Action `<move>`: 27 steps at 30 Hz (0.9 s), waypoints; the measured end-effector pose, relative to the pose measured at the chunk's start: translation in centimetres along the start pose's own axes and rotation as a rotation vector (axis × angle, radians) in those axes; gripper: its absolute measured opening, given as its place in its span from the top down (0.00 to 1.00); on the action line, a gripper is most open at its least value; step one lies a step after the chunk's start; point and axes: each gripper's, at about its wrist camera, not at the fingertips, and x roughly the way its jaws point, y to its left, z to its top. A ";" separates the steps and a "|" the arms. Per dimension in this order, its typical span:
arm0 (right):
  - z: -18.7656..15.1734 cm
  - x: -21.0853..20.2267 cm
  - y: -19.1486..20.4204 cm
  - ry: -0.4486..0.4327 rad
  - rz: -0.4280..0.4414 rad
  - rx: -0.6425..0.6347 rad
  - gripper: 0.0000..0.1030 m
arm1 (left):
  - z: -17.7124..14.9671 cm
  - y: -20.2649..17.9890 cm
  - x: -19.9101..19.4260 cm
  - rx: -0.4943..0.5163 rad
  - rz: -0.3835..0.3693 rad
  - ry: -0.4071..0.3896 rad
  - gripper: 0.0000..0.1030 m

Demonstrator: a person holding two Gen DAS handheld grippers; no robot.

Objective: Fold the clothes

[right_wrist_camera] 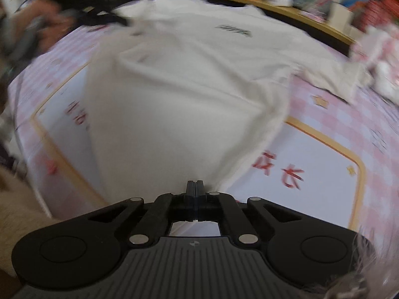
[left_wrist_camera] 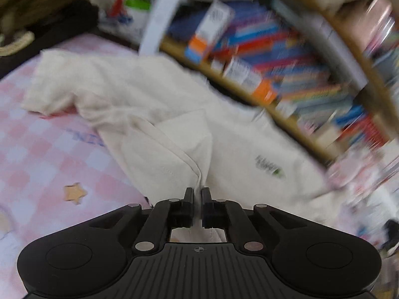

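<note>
The pink checked bed sheet [right_wrist_camera: 374,129] lies bare beside the cream cotton shirt [right_wrist_camera: 189,79]; a crowded wooden bookshelf [left_wrist_camera: 286,114] hems the bed's far edge.

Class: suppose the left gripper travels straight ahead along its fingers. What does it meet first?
The cream T-shirt it already pinches: the left gripper is shut on a fold, with more shirt directly beyond. Depth is blurred.
</note>
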 end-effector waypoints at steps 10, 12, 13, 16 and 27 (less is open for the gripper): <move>-1.5 -1.2 -0.8 -0.006 -0.162 0.256 0.99 | -8.8 -0.3 -17.7 0.079 -0.065 -0.143 0.95; -2.2 -1.6 -0.8 -0.007 -0.176 0.333 0.97 | -11.0 0.1 -18.2 0.147 -0.065 -0.025 0.93; -2.6 -1.7 -0.7 -0.008 -0.183 0.371 0.97 | -11.9 0.6 -17.9 0.178 -0.060 0.053 0.91; -3.6 -2.2 -0.6 -0.010 -0.204 0.487 0.92 | -13.4 2.9 -17.9 0.198 -0.049 0.219 0.87; -6.6 -3.6 2.8 -0.097 -0.191 0.713 0.63 | -11.2 9.3 -17.8 0.170 0.147 0.186 0.67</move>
